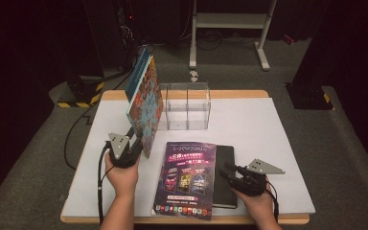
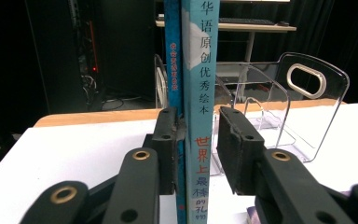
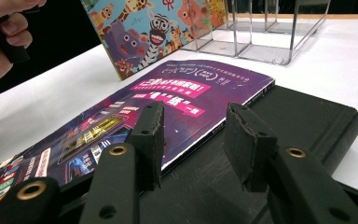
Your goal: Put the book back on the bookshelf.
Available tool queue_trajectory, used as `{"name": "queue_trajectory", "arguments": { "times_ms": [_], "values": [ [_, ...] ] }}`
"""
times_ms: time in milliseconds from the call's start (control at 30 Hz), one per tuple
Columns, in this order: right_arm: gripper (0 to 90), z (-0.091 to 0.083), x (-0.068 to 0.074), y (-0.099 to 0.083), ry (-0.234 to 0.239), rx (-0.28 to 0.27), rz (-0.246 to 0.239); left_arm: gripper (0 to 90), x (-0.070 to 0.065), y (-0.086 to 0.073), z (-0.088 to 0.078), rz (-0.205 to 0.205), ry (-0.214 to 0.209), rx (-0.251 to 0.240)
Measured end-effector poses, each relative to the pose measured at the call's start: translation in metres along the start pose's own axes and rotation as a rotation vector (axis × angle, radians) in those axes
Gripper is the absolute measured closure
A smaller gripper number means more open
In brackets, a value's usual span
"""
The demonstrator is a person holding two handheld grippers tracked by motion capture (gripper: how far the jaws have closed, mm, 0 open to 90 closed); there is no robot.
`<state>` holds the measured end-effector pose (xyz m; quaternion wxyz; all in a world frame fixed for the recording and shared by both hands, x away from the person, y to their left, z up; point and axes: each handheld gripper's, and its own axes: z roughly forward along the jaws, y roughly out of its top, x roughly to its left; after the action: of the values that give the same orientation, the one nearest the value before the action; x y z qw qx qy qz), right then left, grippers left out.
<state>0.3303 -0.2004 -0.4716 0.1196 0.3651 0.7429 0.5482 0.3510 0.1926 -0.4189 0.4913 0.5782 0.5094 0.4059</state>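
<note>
The left tongs (image 2: 193,149) stood around the lower spine of an upright picture book (image 2: 200,93); the left jaw lay against the spine, while the right jaw stood clear of it with a visible gap, so the book was released rather than clamped. The book stood on edge on the white counter (image 1: 249,120), tilted slightly, just beside the clear acrylic rack (image 1: 187,106) at the counter's far side. The right tongs (image 3: 193,140) hovered with jaws parted and nothing between them, low over a purple magazine (image 3: 168,98) that lay partly on a black notebook (image 3: 307,121). Both lay flat near the counter's front edge.
</note>
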Motion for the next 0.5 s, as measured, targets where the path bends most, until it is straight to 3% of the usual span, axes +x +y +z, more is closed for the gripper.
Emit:
{"name": "queue_trajectory", "arguments": {
  "times_ms": [233,500],
  "values": [
    [57.4,0.0006,0.0001,-0.0002,-0.001,0.003,-0.001,61.5,-0.0014,-0.0001,-0.0016,0.017,-0.007,-0.002],
    [55.4,0.0011,0.0008,-0.0006,-0.012,0.004,-0.007,49.9,0.004,-0.0022,-0.0055,0.03,-0.074,0.017]
  ]
}}
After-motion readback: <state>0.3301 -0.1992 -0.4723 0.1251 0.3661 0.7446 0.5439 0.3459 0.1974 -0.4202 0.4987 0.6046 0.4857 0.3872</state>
